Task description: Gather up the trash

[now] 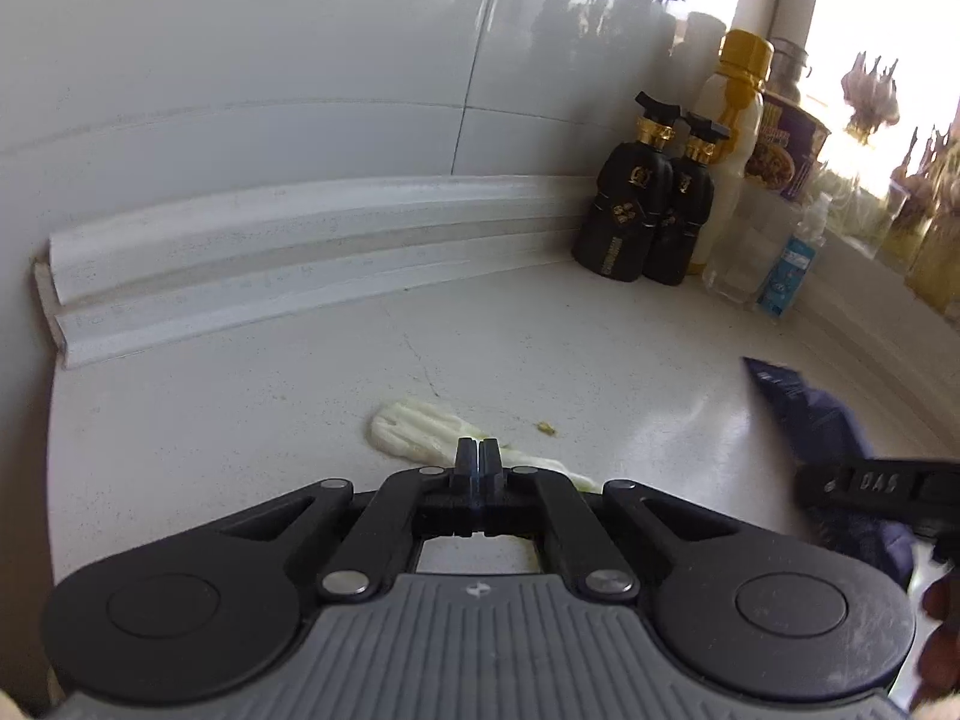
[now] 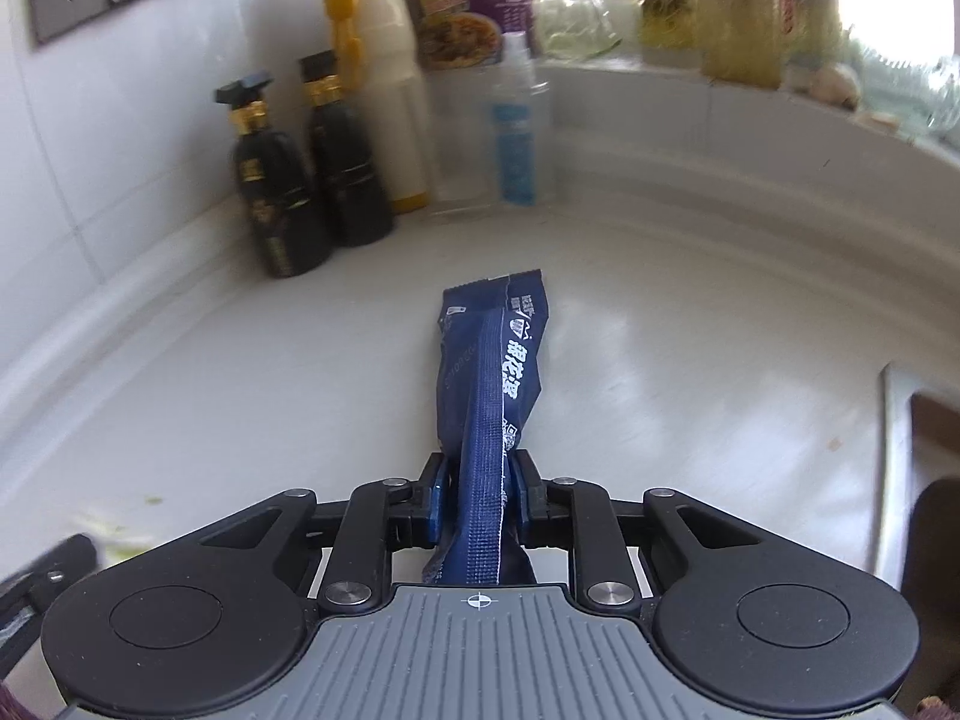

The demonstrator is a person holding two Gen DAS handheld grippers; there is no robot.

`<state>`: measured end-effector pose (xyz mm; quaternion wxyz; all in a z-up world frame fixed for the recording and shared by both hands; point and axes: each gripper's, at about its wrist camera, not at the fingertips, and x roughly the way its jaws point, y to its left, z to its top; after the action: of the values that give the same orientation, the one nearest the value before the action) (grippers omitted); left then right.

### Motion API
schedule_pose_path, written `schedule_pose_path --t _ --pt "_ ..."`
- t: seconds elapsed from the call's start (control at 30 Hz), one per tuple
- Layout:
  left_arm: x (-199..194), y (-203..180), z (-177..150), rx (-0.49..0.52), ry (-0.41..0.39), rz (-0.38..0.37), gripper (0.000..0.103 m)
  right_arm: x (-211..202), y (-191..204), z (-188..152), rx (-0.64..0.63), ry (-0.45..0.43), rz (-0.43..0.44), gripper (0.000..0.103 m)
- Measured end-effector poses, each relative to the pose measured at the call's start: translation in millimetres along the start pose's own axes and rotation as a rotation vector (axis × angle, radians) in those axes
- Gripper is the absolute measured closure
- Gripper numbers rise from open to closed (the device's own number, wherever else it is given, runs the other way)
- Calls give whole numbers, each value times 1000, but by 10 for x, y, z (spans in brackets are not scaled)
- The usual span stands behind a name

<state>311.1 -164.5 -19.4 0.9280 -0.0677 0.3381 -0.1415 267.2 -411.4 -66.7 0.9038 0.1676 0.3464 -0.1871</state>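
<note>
The dark blue wrapper [image 2: 489, 372] lies on the white bench [image 2: 690, 360], and the right hand-held gripper [image 2: 480, 489] has its jaws pressed on the wrapper's near end. The left hand-held gripper [image 1: 478, 456] is fully closed above a pale vegetable scrap [image 1: 408, 432]; if it pinches the scrap, I cannot tell. The step seems to be picking up. Next, I think, both pieces must be lifted and carried away. The dark bottles [image 2: 312, 174] and the spray bottle [image 2: 516, 126] stand well apart in the corner, so nothing blocks the way.

"DAS" on right hand-held gripper [image 1: 870, 483]
</note>
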Motion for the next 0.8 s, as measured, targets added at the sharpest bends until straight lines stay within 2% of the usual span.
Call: schedule_pose_path --t 0.13,0.27,0.3,0.4,0.43,0.53,0.6,0.67,0.73,0.8 --pt "-45 161 21 -107 23 -84 103 -82 30 -74 24 20 76 83" --pt "-117 190 61 -83 16 -126 102 -206 9 -138 52 26 139 83" --pt "-118 180 83 -53 25 -144 96 -241 -2 -147 54 24 150 83" --pt "-101 131 132 92 32 -163 81 -363 5 -185 48 16 177 83" --pt "-91 108 146 167 23 -169 80 -390 6 -199 43 15 192 82" --pt "-27 46 182 408 12 -228 67 -428 35 -250 -9 33 241 82" --pt "40 4 195 563 38 -286 42 -395 52 -249 -33 52 259 82" --pt "132 -33 197 686 84 -322 37 -356 45 -246 -40 67 279 82" --pt "228 -56 209 767 126 -340 30 -323 18 -254 -34 82 296 82" --pt "302 -43 297 781 140 -368 19 -288 -13 -256 -32 89 304 82"
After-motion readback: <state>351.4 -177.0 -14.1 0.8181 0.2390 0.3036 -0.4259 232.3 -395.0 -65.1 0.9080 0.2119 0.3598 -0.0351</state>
